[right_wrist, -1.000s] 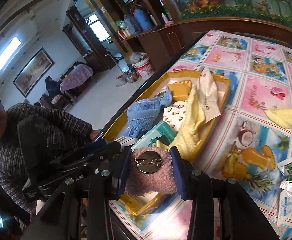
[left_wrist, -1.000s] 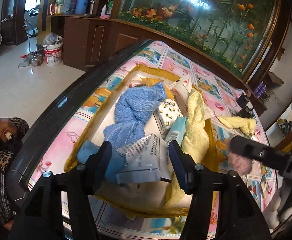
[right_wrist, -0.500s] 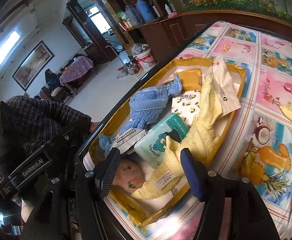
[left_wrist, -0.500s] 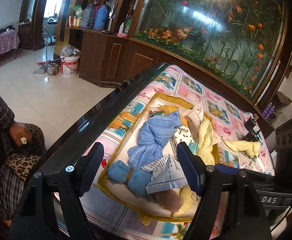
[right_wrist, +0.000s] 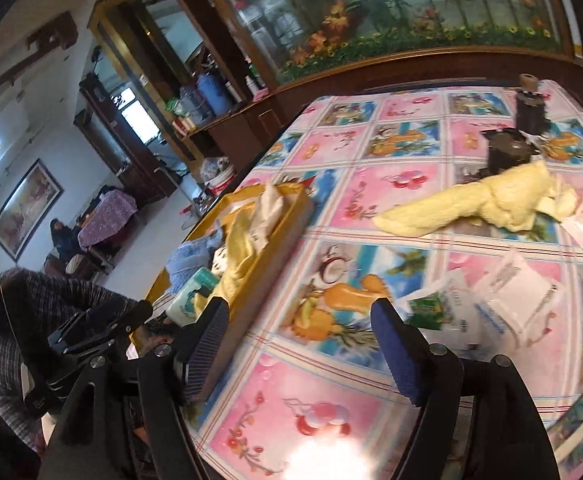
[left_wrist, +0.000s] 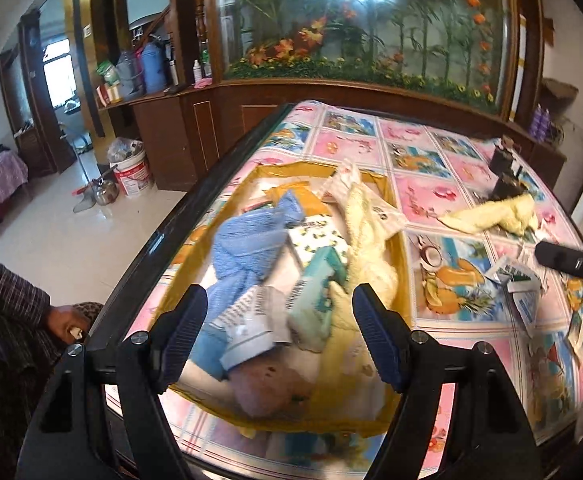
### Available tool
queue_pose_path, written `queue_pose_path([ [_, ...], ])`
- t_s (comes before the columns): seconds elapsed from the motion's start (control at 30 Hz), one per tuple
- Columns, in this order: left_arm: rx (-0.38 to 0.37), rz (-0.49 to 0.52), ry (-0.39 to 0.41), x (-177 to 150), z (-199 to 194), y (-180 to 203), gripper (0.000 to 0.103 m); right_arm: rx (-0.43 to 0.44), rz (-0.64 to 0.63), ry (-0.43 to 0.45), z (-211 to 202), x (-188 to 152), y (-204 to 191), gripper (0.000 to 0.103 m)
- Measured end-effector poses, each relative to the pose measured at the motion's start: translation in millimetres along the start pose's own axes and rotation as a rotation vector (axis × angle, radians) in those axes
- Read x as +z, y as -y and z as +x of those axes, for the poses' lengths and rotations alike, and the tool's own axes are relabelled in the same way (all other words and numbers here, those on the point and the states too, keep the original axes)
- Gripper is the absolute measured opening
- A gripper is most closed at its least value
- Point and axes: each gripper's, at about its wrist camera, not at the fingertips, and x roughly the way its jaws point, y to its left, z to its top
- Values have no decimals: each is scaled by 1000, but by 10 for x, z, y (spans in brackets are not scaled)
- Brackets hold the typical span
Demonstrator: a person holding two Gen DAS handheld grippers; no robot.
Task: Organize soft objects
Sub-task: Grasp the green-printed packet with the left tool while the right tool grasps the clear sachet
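Print on packets (right_wrist: 519, 300) and bucket (left_wrist: 131, 172), too blurred to read

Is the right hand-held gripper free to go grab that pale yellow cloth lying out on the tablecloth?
Probably yes: the right hand-held gripper is open and empty, and only bare tablecloth lies before the pale yellow cloth.

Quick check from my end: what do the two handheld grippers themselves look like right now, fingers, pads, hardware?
Both match: the left gripper and right gripper have matte black angular fingers, each faced with a ribbed dark blue pad, and silver screw heads at the joints. No lettering or cables show. A dark plaid sleeve is visible beside the left one.
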Motion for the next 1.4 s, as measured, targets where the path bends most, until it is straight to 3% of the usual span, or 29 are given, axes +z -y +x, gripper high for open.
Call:
queue_pose_path([
  [0.27, -11, 111, 4, 42, -96, 462, 75, -135, 111, 159, -743, 109, 792, 77],
  [0.5, -32, 170, -20, 44, -81, 767, 75, -231, 172, 219, -1125, 25, 1271, 81],
  [0.57, -82, 167, -49, 49, -43, 822, 75, -246, 193, 220, -1141, -13, 1385, 81],
  [0.67, -239, 110, -131, 68, 44, 884, 75, -258, 232, 210, -1164, -112, 1564, 81],
  [0.77, -328, 90, -190, 26, 137, 1039, 75, -263, 260, 192, -1139, -195, 1667, 81],
  [0.97, -391, 124, -234, -46, 247, 1407, 75, -261, 277, 148, -1035, -342, 1751, 81],
  [1.17, -470, 184, -231, 11, 405, 1777, 75, -255, 308, 137, -977, -401, 1798, 81],
  [1.3, -542, 167, -204, 128, 504, 2036, 75, -254, 308, 123, -956, -452, 1768, 81],
  [1.4, -522, 204, -174, 190, 610, 2256, 84, -262, 305, 114, -943, -480, 1762, 81],
])
